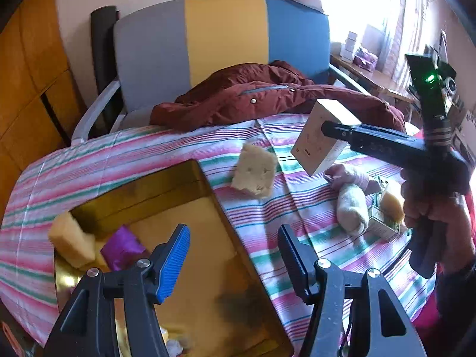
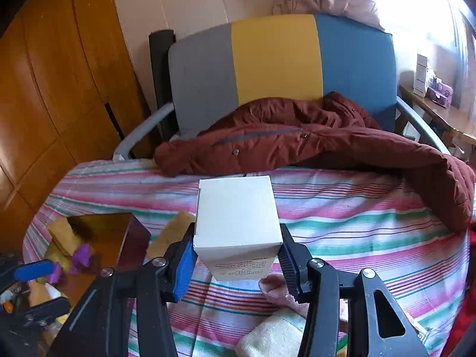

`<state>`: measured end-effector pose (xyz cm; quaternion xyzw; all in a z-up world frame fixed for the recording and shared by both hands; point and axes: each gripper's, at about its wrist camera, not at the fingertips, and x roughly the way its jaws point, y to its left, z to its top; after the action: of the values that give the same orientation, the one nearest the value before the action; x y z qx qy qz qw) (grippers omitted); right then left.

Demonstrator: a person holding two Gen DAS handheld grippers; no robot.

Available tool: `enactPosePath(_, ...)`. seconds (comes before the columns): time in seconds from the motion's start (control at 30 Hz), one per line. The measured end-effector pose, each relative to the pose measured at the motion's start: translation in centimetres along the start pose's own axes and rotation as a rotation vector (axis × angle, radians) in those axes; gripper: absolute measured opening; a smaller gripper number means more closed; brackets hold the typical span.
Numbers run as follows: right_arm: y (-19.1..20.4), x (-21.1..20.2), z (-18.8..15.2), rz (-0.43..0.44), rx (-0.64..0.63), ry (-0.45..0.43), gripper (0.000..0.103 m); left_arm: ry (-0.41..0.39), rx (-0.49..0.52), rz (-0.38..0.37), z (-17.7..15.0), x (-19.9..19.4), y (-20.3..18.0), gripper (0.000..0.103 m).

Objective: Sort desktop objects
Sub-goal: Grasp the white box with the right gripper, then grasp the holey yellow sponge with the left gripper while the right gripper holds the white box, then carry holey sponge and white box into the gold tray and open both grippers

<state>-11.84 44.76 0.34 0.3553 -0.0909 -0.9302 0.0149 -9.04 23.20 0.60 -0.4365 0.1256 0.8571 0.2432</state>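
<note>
Clamping the white carton (image 2: 236, 226) by its two side walls, the right gripper (image 2: 236, 263) held it lifted clear of the striped cloth (image 2: 372, 223), beyond and to the right of the gold tray (image 1: 220, 202). Its pads pressed flat on opposite faces near the carton's lower end. The carton looked like thin cardboard: probably light, stiff enough along its edges, but liable to dent if squeezed hard on the broad faces, and smooth enough to slip from a shallow bite. Taking it low and square, as here, seemed the sound hold.

The left gripper (image 1: 235, 255) hung with jaws apart and nothing between them, above the tray's near end.

Only the left wrist view showed the carton's printed side, the person's hand (image 1: 437, 205) on the right tool, a loose sponge (image 1: 254, 174) just right of the tray, and the rolled socks (image 1: 352, 205) further right. The right wrist view alone showed both pads seated on the carton.
</note>
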Motion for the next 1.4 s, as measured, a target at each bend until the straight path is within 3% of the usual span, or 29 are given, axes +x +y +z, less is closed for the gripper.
enactPosePath(0.33,-1.1,-2.6,0.7,0.035,0.045,-0.063,0.050,0.076,0.154,0.017,4.5,5.3,-3.3,0.063)
enactPosePath(0.53,-1.4,-2.1,0.6,0.029,0.047,-0.051,0.050,0.150,0.229,0.051,5.7,9.9,-4.9,0.063)
enactPosePath(0.77,-1.8,-1.3,0.4,0.028,0.050,-0.023,0.050,0.189,0.263,0.080,6.0,13.5,-5.6,0.071)
enactPosePath(1.0,-1.9,-1.4,0.4,0.037,0.056,-0.023,0.050,0.213,0.269,0.086,6.5,15.6,-5.6,0.072)
enactPosePath(1.1,-1.9,-1.4,0.4,0.035,0.057,-0.023,0.050,0.244,0.259,0.102,6.3,16.7,-5.4,0.065)
enactPosePath(1.13,-1.9,-1.5,0.5,0.033,0.056,-0.026,0.050,0.251,0.255,0.098,6.3,16.9,-5.4,0.057)
enactPosePath(1.27,-1.8,-1.4,0.5,0.031,0.050,-0.028,0.050,0.233,0.255,0.086,6.1,16.2,-5.4,0.053)
enactPosePath(1.4,-1.6,-1.7,0.5,0.038,0.040,-0.035,0.050,0.160,0.245,0.081,6.3,13.1,-5.1,0.052)
